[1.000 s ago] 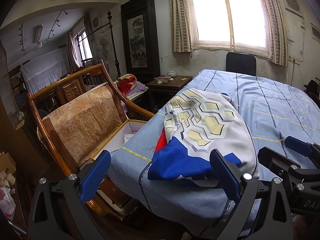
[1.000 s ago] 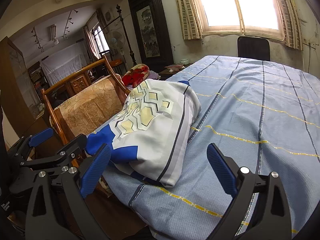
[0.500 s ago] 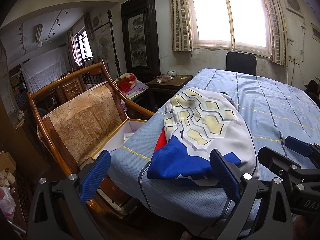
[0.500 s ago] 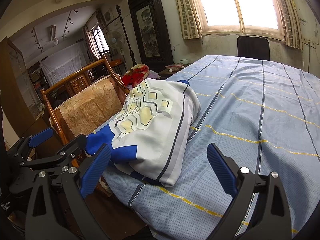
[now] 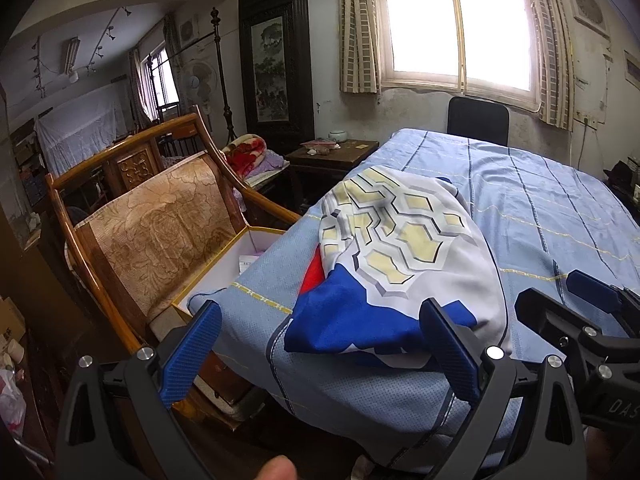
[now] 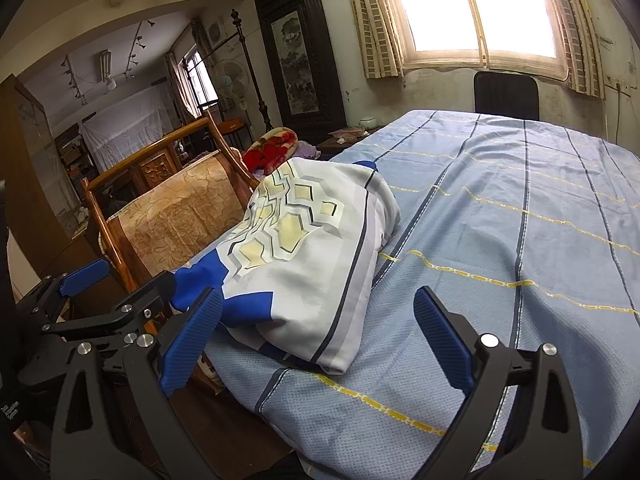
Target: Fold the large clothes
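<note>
A bundled garment (image 5: 404,264), white with yellow hexagon pattern and blue and red parts, lies on the near left corner of the bed (image 5: 560,216). It also shows in the right wrist view (image 6: 308,252). My left gripper (image 5: 320,344) is open and empty, just short of the garment's blue end. My right gripper (image 6: 316,336) is open and empty, in front of the garment's near edge, over the bed's front edge. Each gripper shows at the side of the other's view.
A wooden armchair (image 5: 152,216) with a patterned cushion stands left of the bed, with an open white box (image 5: 240,256) on its seat. A dark side table (image 5: 332,152) and cabinet (image 5: 276,64) stand behind. A black chair (image 5: 478,120) is under the window.
</note>
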Demonstrator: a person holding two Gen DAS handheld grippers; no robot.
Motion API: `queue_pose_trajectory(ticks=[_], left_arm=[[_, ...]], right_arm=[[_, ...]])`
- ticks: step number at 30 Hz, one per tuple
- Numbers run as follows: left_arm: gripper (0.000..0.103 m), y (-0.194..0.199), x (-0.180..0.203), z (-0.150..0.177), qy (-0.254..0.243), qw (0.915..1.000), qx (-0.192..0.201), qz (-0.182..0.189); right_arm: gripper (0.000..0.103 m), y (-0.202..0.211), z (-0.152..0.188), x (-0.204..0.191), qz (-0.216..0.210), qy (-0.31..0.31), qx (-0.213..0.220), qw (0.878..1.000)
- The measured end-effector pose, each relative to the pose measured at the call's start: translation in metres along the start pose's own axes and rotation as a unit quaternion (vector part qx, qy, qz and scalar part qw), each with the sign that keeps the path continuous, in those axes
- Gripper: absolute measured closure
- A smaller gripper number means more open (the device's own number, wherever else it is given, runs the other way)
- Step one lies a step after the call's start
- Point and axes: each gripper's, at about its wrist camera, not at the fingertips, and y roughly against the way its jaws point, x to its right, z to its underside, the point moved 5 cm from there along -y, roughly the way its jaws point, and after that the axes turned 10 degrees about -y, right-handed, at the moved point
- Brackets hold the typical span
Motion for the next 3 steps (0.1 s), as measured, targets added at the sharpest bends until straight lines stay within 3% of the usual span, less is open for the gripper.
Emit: queue_pose_trajectory(ticks=[3], left_arm=[[0.004, 0.0008, 0.0022, 0.0004, -0.004, 1.0000, 0.000, -0.005]], right_arm=[[0.009, 0.0019, -0.0012, 0.0011, -0.001, -0.004, 0.002, 1.000]])
